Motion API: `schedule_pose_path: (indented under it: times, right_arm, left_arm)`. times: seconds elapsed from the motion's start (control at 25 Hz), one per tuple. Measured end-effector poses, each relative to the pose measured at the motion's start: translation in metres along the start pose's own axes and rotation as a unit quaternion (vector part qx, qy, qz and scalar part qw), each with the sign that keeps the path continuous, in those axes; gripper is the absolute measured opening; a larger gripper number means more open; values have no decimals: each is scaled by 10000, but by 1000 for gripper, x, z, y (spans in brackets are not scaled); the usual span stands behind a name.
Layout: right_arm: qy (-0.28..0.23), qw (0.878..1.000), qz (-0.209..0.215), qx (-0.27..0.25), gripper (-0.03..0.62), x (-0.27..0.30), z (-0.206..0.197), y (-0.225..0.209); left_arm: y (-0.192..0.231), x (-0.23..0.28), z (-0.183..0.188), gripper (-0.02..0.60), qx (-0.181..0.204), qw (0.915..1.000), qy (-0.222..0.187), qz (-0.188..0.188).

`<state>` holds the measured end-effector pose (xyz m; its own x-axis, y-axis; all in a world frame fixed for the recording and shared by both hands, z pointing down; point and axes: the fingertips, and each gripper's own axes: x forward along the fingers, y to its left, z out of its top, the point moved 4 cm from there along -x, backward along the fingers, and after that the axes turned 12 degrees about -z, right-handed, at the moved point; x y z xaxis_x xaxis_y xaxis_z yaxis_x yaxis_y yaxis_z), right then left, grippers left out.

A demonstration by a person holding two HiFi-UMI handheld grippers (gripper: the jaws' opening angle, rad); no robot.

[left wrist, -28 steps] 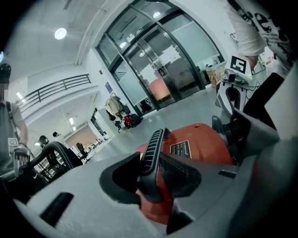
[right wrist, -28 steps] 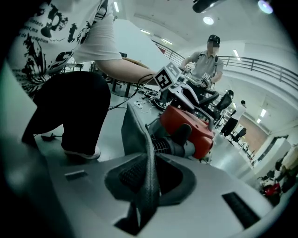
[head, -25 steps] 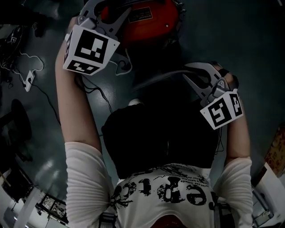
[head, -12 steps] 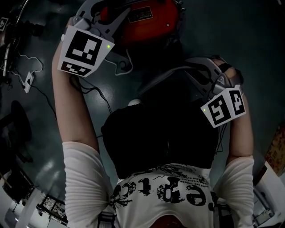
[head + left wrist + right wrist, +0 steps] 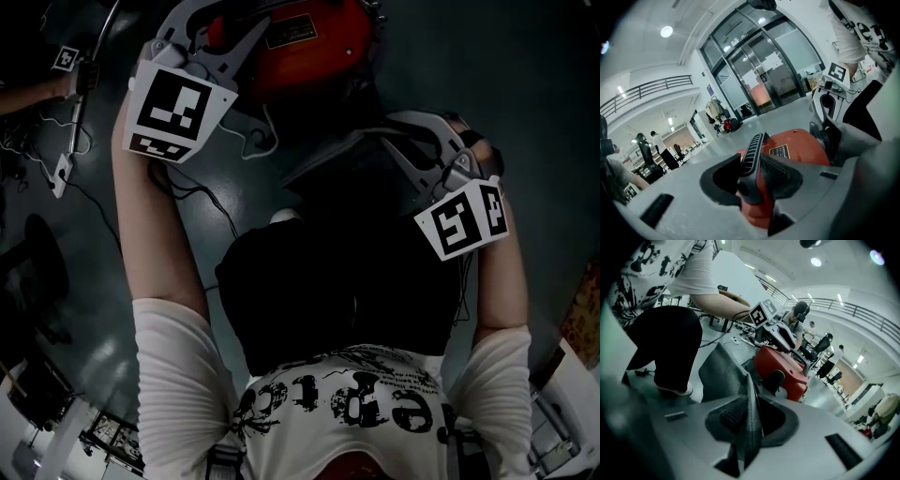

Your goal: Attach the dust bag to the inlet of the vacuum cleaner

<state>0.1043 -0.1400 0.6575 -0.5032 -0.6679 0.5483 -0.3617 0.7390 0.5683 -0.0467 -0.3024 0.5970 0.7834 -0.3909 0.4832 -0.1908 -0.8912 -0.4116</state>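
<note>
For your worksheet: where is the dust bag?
Right gripper view: the dust bag is pinched in the right gripper, with the red vacuum cleaner just beyond.

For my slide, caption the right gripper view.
Right gripper pinches grey dust bag; left gripper holds the red vacuum cleaner.

Left gripper (image 5: 757, 159), right gripper (image 5: 749, 416) clamped; arms apparently outstretched.

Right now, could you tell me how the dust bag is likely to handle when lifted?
Probably floppy: the dust bag folds into a thin pleat where the right gripper pinches it. Likely light, since one pinch seems to carry a broad panel. Its woven texture suggests it should not slip.
</note>
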Motion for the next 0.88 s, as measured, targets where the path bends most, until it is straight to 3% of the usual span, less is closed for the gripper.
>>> schedule_pose_path:
  times: [0.2, 0.36, 0.44, 0.56, 0.72, 0.8, 0.88]
  right_arm:
    - [104, 9993, 59, 347, 48, 0, 0, 0]
    - [-57, 9972, -24, 743, 55, -11, 2, -1]
    - [-535, 9920, 58, 1138, 55, -26, 14, -14]
    - [-1236, 9628, -129, 2399, 55, -55, 41, -47]
    - [-2088, 9279, -820, 2979, 55, -74, 81, -85]
    - [-2417, 9025, -1259, 3335, 55, -78, 98, -94]
    - [-2436, 8864, -1739, 3531, 54, -81, 107, -97]
  left_arm:
    - [-5, -3, 7, 136, 102, 9977, -100, 655]
    - [-7, -39, 40, 135, -249, 9884, -997, 1122]
    - [-10, -61, 53, 135, -527, 9795, -1389, 1363]
    - [-22, -91, 60, 135, -1183, 9629, -1842, 1575]
    - [-44, -114, 64, 135, -1840, 9386, -2480, 1536]
    - [-54, -127, 60, 133, -2230, 9199, -2664, 1820]
    - [-59, -140, 56, 89, -2712, 8953, -2730, 2245]
